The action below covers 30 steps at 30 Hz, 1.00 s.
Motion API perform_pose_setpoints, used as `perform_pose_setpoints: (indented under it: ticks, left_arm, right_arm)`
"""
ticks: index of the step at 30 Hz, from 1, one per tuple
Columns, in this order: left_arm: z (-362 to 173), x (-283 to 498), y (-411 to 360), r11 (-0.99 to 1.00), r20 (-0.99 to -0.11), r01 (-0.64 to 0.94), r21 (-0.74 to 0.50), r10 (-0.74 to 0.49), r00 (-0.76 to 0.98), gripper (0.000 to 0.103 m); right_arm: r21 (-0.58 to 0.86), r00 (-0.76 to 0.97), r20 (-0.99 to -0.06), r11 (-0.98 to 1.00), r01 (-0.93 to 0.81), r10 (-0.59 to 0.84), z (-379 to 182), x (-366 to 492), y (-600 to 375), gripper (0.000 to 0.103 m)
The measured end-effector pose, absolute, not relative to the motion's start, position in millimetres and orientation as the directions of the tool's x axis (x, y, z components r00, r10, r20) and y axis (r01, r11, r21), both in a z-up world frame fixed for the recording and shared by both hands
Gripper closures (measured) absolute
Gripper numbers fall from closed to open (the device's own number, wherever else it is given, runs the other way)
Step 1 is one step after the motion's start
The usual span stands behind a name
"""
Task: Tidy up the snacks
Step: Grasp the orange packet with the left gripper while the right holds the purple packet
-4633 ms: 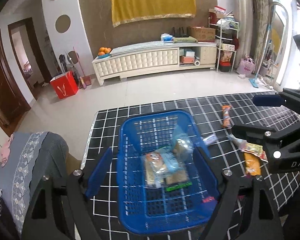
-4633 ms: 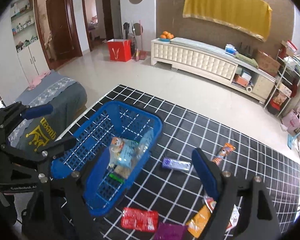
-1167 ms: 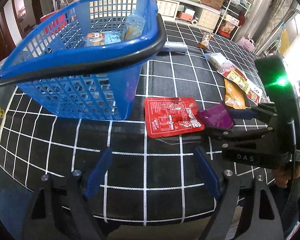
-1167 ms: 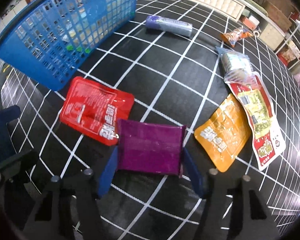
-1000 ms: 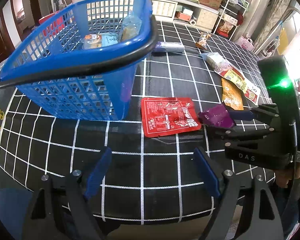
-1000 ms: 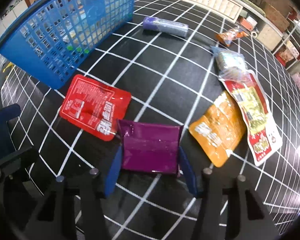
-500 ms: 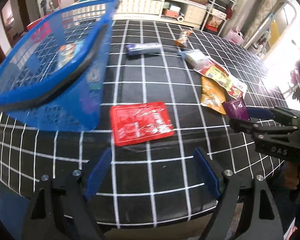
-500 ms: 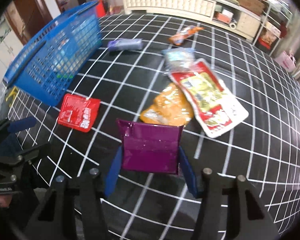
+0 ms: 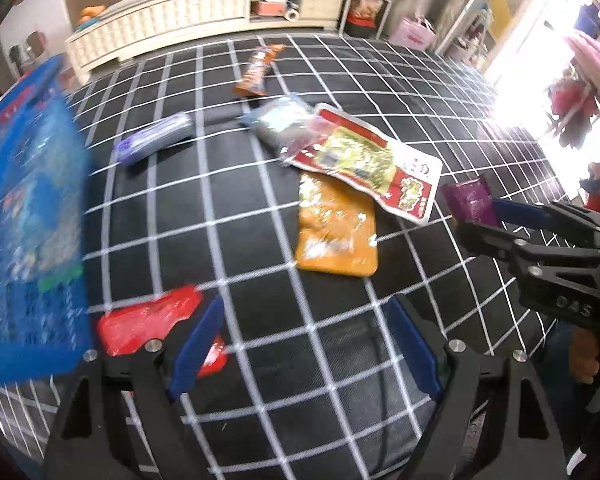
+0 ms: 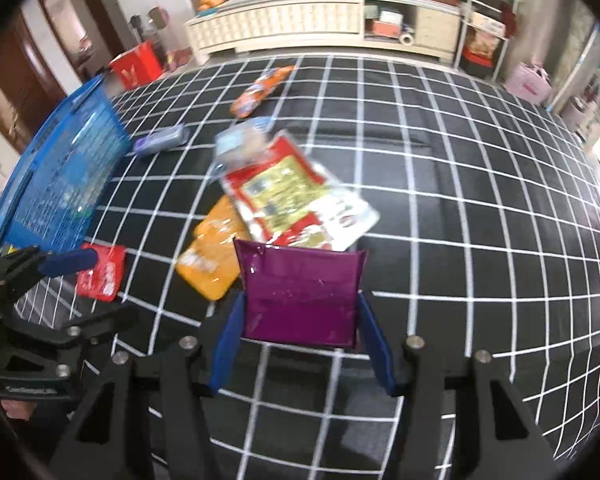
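My right gripper (image 10: 300, 340) is shut on a purple snack packet (image 10: 300, 296) and holds it above the black checked table; the packet also shows in the left wrist view (image 9: 470, 200). My left gripper (image 9: 304, 344) is open and empty above the table's near edge, just right of a red packet (image 9: 148, 326). The blue basket (image 9: 28, 216) with snacks in it stands at the left, also in the right wrist view (image 10: 60, 172). On the table lie an orange packet (image 9: 336, 228), a red-and-yellow packet (image 9: 368, 164), a clear bag (image 9: 280, 120), a purple bar (image 9: 156, 140) and an orange bar (image 9: 258, 68).
The checked cloth (image 10: 460, 200) covers the table, with no items on its right half. A white cabinet (image 10: 300, 20) stands behind on the floor. A red bag (image 10: 138, 64) sits on the floor at the far left.
Both grippers have swung right, away from the basket. The right gripper has lifted the purple packet off the table and carries it right. The left gripper stays open.
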<state>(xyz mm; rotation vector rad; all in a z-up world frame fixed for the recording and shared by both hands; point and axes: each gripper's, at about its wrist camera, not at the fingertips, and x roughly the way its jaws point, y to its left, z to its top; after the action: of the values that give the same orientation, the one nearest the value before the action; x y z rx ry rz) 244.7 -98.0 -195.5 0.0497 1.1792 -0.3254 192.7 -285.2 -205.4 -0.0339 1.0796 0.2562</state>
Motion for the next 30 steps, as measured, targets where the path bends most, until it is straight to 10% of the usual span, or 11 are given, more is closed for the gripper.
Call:
perform_pose_setpoints:
  ticks: [16,30]
  left_arm:
    - [-241,311,-152,0.92,-0.953,0.387,-0.067,-0.173,0.247,0.021]
    - [-224,288,-154,0.922,-0.942,0.379,-0.077,-0.192,0.275,0.092]
  right_arm:
    - [0.138,0.448,-0.872,0.977,-0.162,0.198,-216,212,-319,0.042]
    - [0.177,0.438,-0.869,0.971,-0.161,0.231,-215,204,-314,0.042]
